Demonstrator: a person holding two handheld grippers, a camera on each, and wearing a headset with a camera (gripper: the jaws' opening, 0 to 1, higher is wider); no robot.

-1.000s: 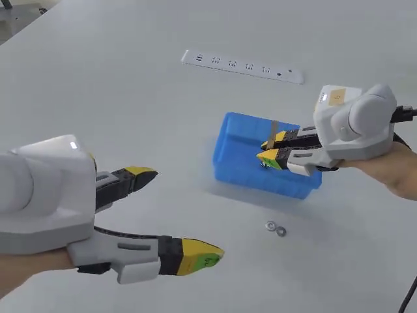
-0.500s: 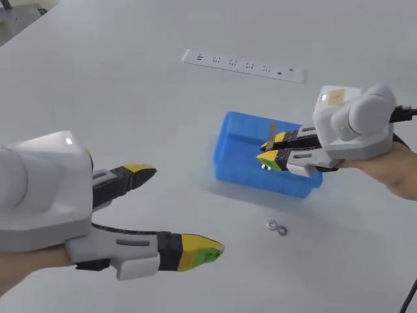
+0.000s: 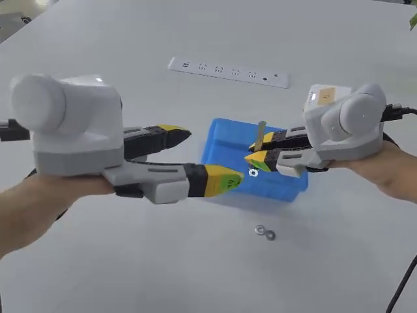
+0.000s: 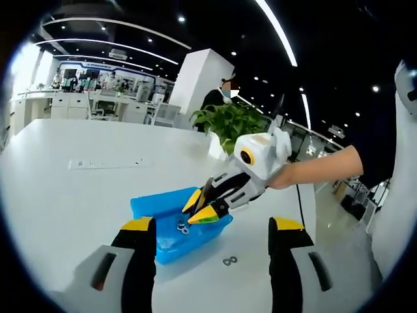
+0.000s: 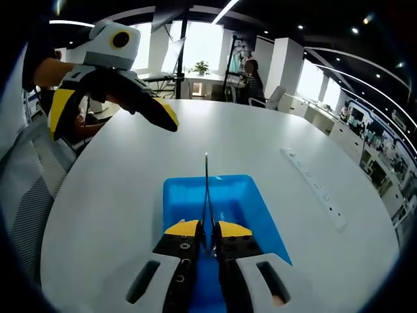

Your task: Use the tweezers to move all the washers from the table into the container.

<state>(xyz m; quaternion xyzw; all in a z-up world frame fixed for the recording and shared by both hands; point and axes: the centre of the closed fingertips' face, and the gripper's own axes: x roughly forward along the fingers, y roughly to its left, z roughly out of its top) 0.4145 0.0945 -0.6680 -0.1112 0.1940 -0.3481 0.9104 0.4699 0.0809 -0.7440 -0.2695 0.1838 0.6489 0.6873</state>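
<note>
- Table [image 3: 130, 274]: smooth, hard; your washers will likely skid.
- Container [image 3: 221, 138]: blue, open, mid-table.
- Left gripper [image 3: 212, 156]: jaws wide, empty, beside container.
- Right gripper [image 3: 255, 153]: pinched narrow on tweezers [image 5: 206, 189], over container.
- Washers [image 3: 265, 232]: pair touching on table, near container. Others possibly inside, unclear.
  - Light, thin, stiff, slippery.
  - Nip rim through hole.

Smooth, glossy blue plastic on the container [image 3: 280, 189]. Bright bare metal on the washers [image 3: 265, 232] and the thin tweezers [image 5: 206, 189]. Matt white plastic shells with black and yellow jaw parts on the left gripper [image 3: 212, 156] and right gripper [image 3: 254, 153]. Smooth matt pale grey across the table [image 3: 130, 261]; white plastic on the power strip [image 3: 228, 72].
</note>
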